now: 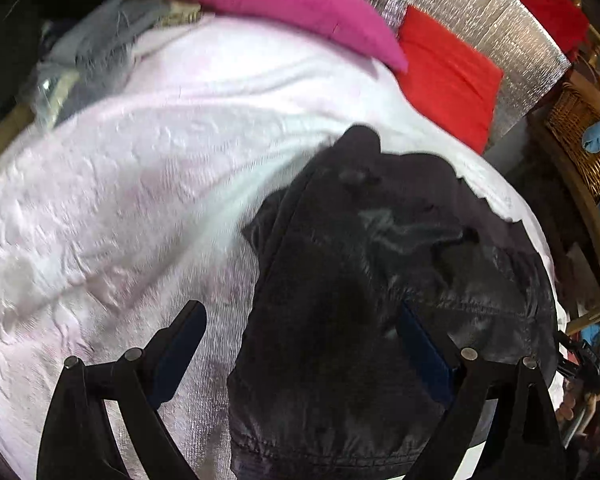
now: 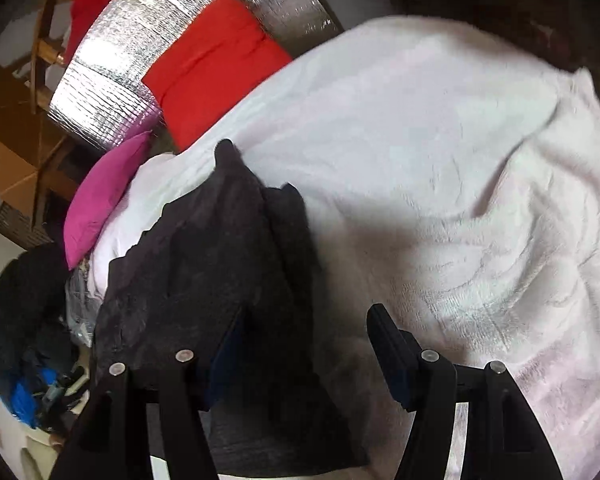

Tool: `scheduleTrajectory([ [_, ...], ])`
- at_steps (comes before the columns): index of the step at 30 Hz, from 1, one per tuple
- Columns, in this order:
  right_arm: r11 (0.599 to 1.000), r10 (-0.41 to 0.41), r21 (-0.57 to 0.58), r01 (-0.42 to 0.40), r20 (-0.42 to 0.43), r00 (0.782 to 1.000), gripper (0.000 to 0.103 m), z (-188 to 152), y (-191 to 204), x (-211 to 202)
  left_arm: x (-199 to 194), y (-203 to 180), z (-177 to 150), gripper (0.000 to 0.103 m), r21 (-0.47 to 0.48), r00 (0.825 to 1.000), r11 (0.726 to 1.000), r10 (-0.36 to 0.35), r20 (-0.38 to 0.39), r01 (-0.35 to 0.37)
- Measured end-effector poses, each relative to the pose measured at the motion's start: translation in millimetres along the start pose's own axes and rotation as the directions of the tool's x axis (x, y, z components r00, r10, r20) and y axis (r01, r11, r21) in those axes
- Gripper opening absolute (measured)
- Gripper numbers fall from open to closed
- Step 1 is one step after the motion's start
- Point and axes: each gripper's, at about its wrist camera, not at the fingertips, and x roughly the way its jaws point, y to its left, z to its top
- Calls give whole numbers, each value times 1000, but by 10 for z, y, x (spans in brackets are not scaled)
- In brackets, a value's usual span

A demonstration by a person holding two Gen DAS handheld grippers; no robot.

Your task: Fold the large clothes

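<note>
On the bed, a dark garment [image 1: 380, 300] lies bunched over a pale pink-white blanket [image 1: 120, 200], its shiny black fabric rumpled, with a stitched hem showing near the lower edge in the left wrist view. Above it the left claw [image 1: 300, 344] is spread wide, its two blue-padded fingers [image 1: 180, 352] apart with nothing between them; one finger sits over the blanket, the other over the garment. From the right wrist view the same garment [image 2: 212, 280] forms a folded heap with a peak pointing toward the pillows, and the right claw [image 2: 308, 356] is likewise parted, one finger over the dark cloth, the other over the blanket [image 2: 460, 180]. Whether either claw touches the fabric cannot be told. At the head of the bed a magenta pillow [image 1: 292, 4] and a red pillow [image 1: 448, 76] lie against a silver quilted headboard [image 1: 480, 12]. A wicker basket [image 1: 580, 140] stands beside the bed
</note>
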Motion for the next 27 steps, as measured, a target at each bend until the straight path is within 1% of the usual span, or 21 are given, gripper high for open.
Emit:
scheduleTrajectory([
  [1,999,42,19,-42,-12,999,69,13,-55,40,22,19,-7,95,-6,1000,1000,-7,-9,7],
  [5,987,139,85,-135,-38,990,78,21,-207,205,108,55,-33,95,-27,998,999,-42,-43,41],
  [8,976,201,86,-198,-28,979,86,14,-231,269,247,41,-59,95,-23,992,998,-64,-105,62],
  [10,974,217,79,-214,-26,976,87,14,-198,300,344,44,-78,95,-18,987,998,-68,-149,66],
  [12,970,235,65,-233,-30,972,87,8,-157,314,357,43,-91,95,-31,986,997,-78,-149,74],
  [14,958,283,68,-279,-53,958,87,14,-63,362,339,78,-90,95,-64,984,993,-108,-144,100],
  [15,962,272,48,-269,-62,960,87,7,34,388,334,93,-97,95,-86,980,988,-138,-140,127],
  [17,978,205,-29,-207,-65,977,87,-25,216,440,338,94,-120,95,-123,968,975,-204,-144,187],
  [18,981,186,-45,-189,-61,981,87,-36,259,449,342,64,-136,95,-133,957,964,-250,-148,231],
  [19,982,180,-46,-182,-53,982,81,-45,291,448,341,17,-153,95,-129,948,956,-281,-149,263],
  [20,980,189,-46,-191,-59,980,68,-41,321,451,333,-19,-136,95,-117,947,955,-287,-146,271],
  [21,983,172,-46,-176,-73,982,65,-39,342,465,330,-65,-146,95,-102,951,959,-276,-142,264],
  [22,988,136,-63,-140,-66,989,60,-45,374,475,334,-94,-162,94,-94,953,962,-268,-139,257],
  [23,989,118,-79,-122,-61,991,57,-53,405,477,342,-115,-172,87,-93,956,964,-262,-135,251],
  [24,990,103,-90,-107,-55,993,55,-60,421,472,344,-118,-177,75,-102,961,967,-245,-128,233],
  [25,991,95,-85,-99,-49,994,49,-57,431,462,332,-111,-179,70,-112,966,969,-232,-116,220],
  [26,992,96,-79,-99,-44,994,41,-42,454,453,323,-114,-178,59,-129,969,970,-222,-111,207],
  [27,992,92,-83,-95,-34,995,39,-31,487,415,296,-112,-174,52,-131,970,969,-221,-98,207],
])
